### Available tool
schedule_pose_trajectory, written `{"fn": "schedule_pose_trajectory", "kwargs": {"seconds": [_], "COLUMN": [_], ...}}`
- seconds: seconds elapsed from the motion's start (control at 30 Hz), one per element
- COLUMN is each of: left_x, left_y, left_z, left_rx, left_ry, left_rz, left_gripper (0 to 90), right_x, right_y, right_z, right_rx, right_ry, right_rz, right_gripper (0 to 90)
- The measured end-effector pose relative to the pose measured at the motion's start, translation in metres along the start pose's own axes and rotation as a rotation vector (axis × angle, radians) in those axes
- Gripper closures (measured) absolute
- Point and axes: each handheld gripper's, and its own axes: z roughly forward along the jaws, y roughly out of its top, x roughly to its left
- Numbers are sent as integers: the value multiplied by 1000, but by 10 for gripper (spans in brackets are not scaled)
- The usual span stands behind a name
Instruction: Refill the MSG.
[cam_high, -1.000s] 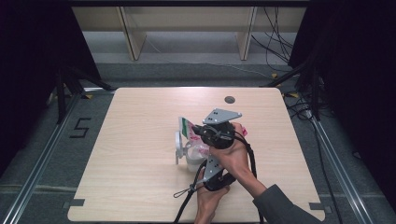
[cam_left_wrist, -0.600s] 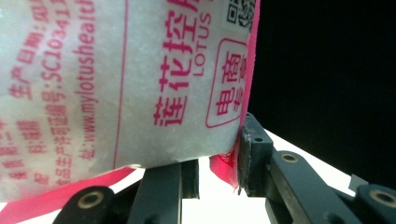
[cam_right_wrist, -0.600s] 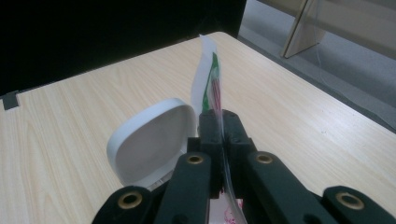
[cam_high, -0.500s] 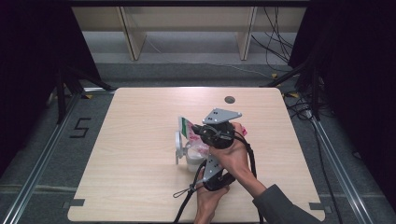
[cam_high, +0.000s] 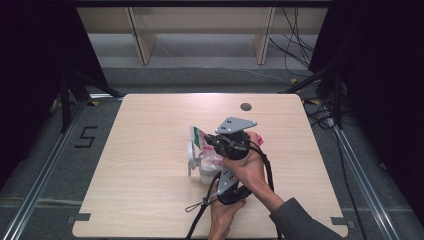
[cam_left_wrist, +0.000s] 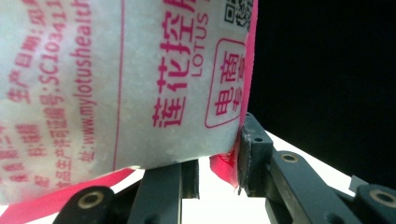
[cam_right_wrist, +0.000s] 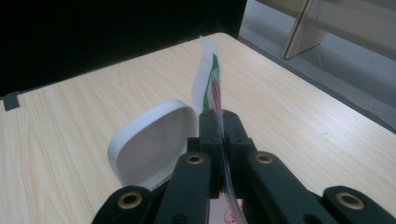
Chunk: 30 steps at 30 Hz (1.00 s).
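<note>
Holding a bag between both grippers, just past the middle of the table.

In the high view the right gripper sits on the far side of the bag and the left gripper on the near side, both hands close together, with a white container and its raised lid touching the bag's left side. The right gripper has its jaws pressed tight on the bag's thin top edge, which stands upright beyond them, the round white lid just beside it. The left gripper has its jaws narrowly apart, closed on the bag's lower pink-edged corner; white film with pink print rises above them.
</note>
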Motion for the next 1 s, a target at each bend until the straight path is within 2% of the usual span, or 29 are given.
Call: {"fn": "schedule_pose_trajectory", "kwargs": {"seconds": [0.1,0.17,0.2,0.27,0.4,0.57,0.63,0.7,0.8,0.87,0.97,1.0], "left_x": [0,0,0,0,0,0,0,0,0,0,0,0], "left_y": [0,0,0,0,0,0,0,0,0,1,1,1], "left_z": [1,1,1,1,1,0,0,0,1,0,1,1], "left_rx": [-13,-13,-14,-14,-13,-14,-16,-13,-17,-18,-25,-24], "left_ry": [-11,-11,-11,-11,-10,-15,-13,-11,-16,-16,-17,-16], "left_rz": [-1,-1,-1,0,0,-2,-1,1,-4,-3,-5,-6], "left_gripper": [725,725,725,725,726,725,725,725,725,725,725,725], "right_x": [-1,0,0,0,-1,0,1,0,0,1,1,1], "right_y": [1,1,0,1,1,1,1,1,0,1,1,1], "right_z": [0,0,0,0,0,0,0,0,1,1,0,0], "right_rx": [-1,-4,-10,6,-14,2,11,-10,-6,9,-6,6], "right_ry": [2,8,-1,13,-8,2,8,-3,-5,9,-5,0], "right_rz": [-14,10,0,4,-3,-7,0,2,-7,0,16,8], "right_gripper": [899,899,898,898,899,898,899,899,898,898,898,898]}}
